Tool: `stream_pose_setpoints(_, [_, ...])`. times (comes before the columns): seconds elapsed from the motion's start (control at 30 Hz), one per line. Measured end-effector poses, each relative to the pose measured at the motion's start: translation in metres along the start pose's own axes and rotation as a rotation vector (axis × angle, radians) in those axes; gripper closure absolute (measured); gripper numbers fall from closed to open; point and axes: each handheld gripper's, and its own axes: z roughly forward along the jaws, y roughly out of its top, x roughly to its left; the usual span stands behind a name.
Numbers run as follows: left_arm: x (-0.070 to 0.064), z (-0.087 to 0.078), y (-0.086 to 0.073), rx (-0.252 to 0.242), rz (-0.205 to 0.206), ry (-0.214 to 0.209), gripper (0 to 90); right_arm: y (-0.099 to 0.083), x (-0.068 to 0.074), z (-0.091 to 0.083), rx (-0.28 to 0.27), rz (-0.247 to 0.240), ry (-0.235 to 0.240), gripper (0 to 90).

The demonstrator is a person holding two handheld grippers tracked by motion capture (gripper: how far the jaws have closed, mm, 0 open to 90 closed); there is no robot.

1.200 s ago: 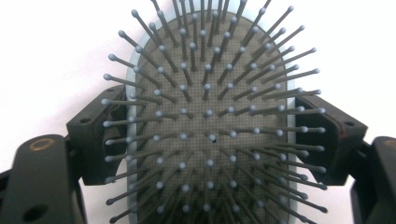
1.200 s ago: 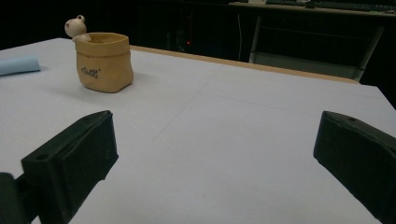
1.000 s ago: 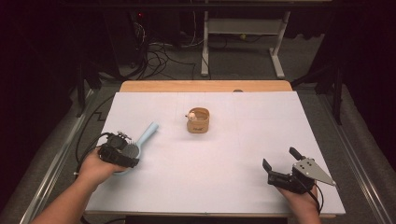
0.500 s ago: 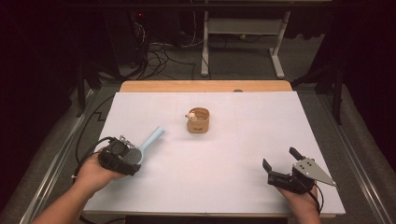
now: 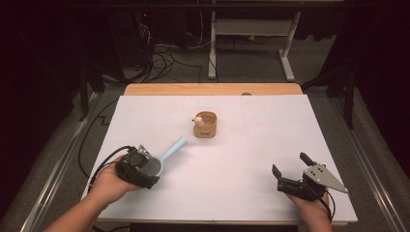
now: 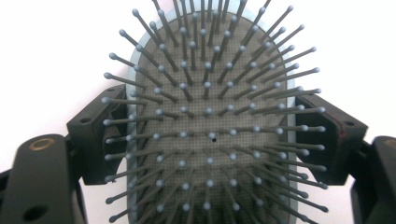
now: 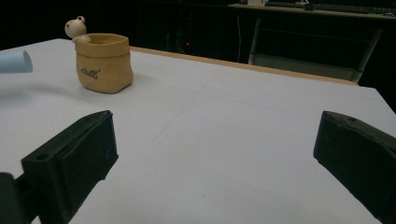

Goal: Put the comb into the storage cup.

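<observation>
The hairbrush [image 5: 162, 158] lay at the table's [image 5: 251, 145] near left, its head between the left gripper's [image 5: 140, 166] jaws and its handle pointing toward the small pot [image 5: 205, 124] at the middle. The right gripper [image 5: 290, 175] sat at the near right, well apart from both.

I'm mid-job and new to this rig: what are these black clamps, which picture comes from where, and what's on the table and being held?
No robot arm here: a person holds a two-jaw gripper in each hand. The high view looks down from above the person's side of the white table. The other two pictures come from cameras riding on the grippers, looking along their black jaws.

The left gripper has its jaws closed on the head of a light-blue hairbrush; the left gripper view shows the bristles close up, clamped from both sides. The handle points toward the table's middle.

The right gripper rests near the right front, jaws wide apart, holding nothing.

Mid-table stands a small tan pot with a little figure on its rim.
</observation>
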Motion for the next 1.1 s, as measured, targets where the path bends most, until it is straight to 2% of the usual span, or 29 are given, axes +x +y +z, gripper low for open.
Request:
stream_pose_setpoints(0.23, [-0.022, 0.006, 0.002, -0.003, 0.032, -0.053, 20.9, 0.000, 0.000, 0.000, 0.001, -0.002, 0.000, 0.1])
stream_pose_setpoints(0.47, [-0.036, 0.013, 0.009, 0.000, 0.056, -0.078, 20.9, 0.000, -0.001, 0.000, -0.001, 0.010, 0.002, 0.1])
stream_pose_setpoints(0.83, [-0.056, 0.028, 0.011, 0.006, 0.090, -0.113, 20.9, -0.002, -0.001, 0.003, -0.004, -0.004, 0.003, 0.1])
stream_pose_setpoints(0.9, [-0.061, 0.030, 0.014, 0.004, 0.091, -0.122, 20.9, -0.001, -0.001, 0.005, 0.003, -0.022, -0.011, 0.1])
stream_pose_setpoints(1.1, [-0.068, 0.030, 0.017, 0.003, 0.111, -0.138, 20.9, 0.003, 0.002, 0.014, 0.008, -0.029, -0.003, 0.1])
